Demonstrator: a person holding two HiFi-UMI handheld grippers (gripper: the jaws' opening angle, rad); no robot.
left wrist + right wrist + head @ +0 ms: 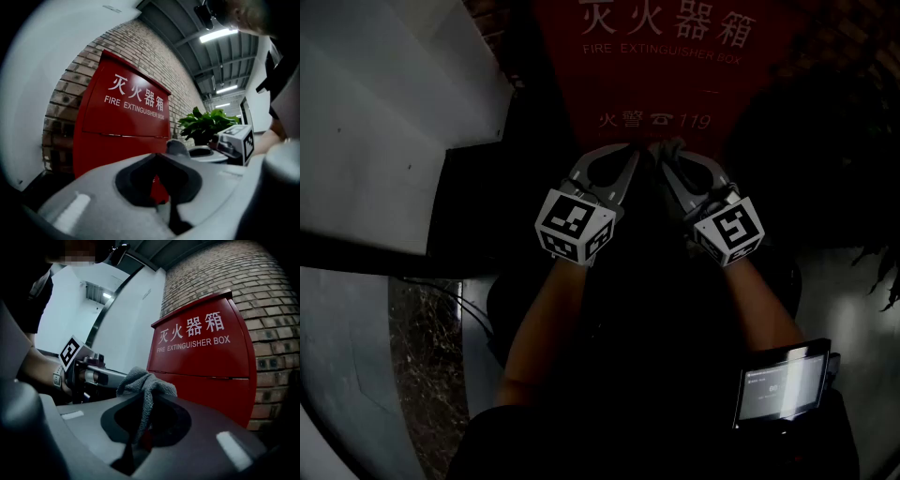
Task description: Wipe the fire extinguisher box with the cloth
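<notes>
The right gripper is clenched on a grey microfibre cloth. A fold of it is pinched between the 2 jaws, the bunched top stands up above the jaw tips, and a strip hangs down through the cut-out behind them. In the head view the cloth sits at the tip of the right gripper, up against the lower front of the red metal fire extinguisher box; I cannot tell whether it is actually touching the panel.

The left gripper has its jaws closed together with nothing between them; only the red of the box shows through the cut-out. In the head view the left gripper is just beside the right one, the 2 tips almost meeting, both aimed at the box.

The fire extinguisher box stands upright against a brown brick wall, with white lettering on its sloped upper panel and a horizontal seam below it. To the person's left is a pale curved wall panel; to the right is a green leafy potted plant. Overhead, 3 strip lights run along a dark beamed ceiling. A small lit screen hangs near the person's right forearm.
</notes>
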